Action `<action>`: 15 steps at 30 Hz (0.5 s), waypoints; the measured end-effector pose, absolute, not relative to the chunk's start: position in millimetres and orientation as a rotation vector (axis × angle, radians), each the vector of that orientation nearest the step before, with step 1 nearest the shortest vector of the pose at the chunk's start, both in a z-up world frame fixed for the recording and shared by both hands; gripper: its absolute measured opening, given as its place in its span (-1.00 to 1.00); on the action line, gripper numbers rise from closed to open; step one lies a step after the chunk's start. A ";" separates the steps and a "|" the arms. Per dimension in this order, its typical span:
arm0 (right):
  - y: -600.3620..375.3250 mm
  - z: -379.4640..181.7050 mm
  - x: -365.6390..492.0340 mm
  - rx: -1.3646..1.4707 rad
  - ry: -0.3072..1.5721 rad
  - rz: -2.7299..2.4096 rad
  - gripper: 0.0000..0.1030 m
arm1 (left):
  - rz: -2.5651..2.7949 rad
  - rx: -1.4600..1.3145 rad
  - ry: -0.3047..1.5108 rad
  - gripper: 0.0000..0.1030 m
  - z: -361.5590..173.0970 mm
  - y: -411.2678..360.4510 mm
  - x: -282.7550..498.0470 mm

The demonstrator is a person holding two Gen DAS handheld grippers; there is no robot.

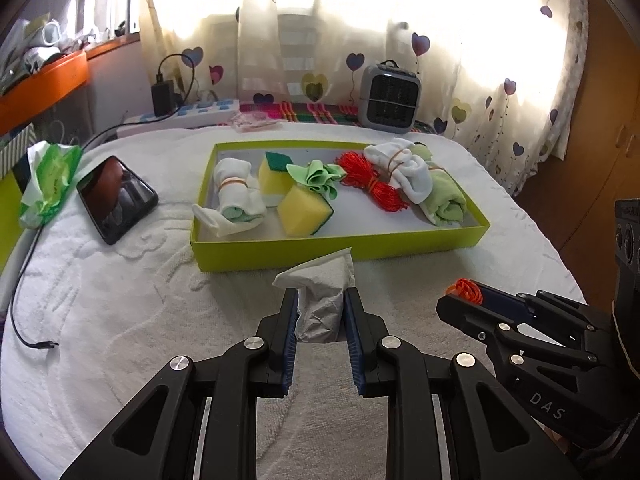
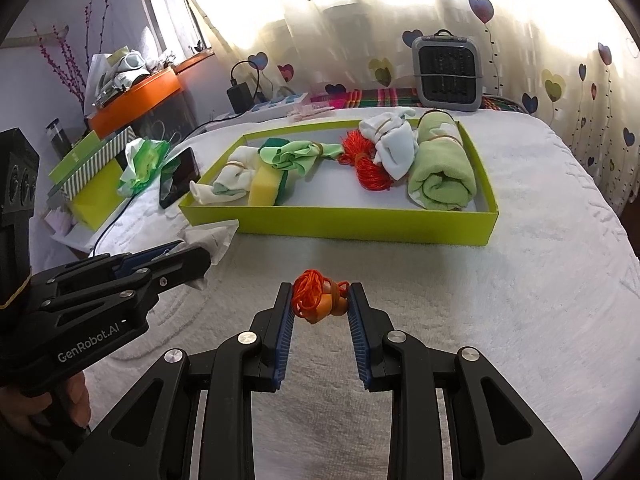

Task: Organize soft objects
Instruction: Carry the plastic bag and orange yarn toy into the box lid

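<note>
Heart-print curtains glow behind a bed (image 1: 120, 300) spread with a white towel, where both grippers tilt downward, side by side. The left gripper (image 1: 321, 312) has its jaws clamped on a crumpled white tissue (image 1: 320, 292); the right gripper (image 2: 320, 300) has its jaws clamped on a small orange cord bundle (image 2: 314, 296). Just beyond both sets of jaws lies a lime-green box (image 1: 340, 246) holding two yellow sponges (image 1: 304, 210), two white sock rolls (image 1: 234, 196), one green cloth (image 1: 320, 178), one red cord bundle (image 1: 370, 182) and one rolled green towel (image 2: 442, 172). Left of the jaws, beyond the box's end, lie one phone (image 1: 116, 198) and one green tissue pack (image 1: 50, 182). A hand (image 2: 44, 408) shows only partly under the left gripper's handle. One sponge is half hidden behind the cloth.
</note>
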State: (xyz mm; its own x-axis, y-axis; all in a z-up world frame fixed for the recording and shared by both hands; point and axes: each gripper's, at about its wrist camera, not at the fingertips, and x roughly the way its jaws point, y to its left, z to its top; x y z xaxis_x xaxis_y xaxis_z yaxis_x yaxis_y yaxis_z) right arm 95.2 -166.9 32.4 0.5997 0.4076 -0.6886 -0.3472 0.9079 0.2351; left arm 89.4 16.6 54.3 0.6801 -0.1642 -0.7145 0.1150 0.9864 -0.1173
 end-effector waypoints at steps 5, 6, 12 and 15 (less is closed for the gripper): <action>-169.0 38.2 95.0 0.078 0.799 0.437 -0.45 | -0.147 -0.062 0.787 -0.60 63.1 19.3 91.0; -169.5 39.1 95.2 0.077 0.797 0.436 -0.45 | -0.146 -0.061 0.785 -0.60 64.3 19.6 91.4; -170.6 42.7 95.6 0.078 0.787 0.434 -0.45 | -0.146 -0.059 0.781 -0.60 66.5 19.4 92.5; -170.7 44.4 95.5 0.076 0.781 0.434 -0.45 | -0.147 -0.058 0.776 -0.60 69.2 19.0 92.8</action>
State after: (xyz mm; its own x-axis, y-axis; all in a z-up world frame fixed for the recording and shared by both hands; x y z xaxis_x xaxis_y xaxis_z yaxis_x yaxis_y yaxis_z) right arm 95.5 -170.7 44.4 0.6267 0.4059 -0.6652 -0.3502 0.9093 0.2250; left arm 92.8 19.0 69.2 0.7039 -0.1530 -0.6936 0.1106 0.9882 -0.1057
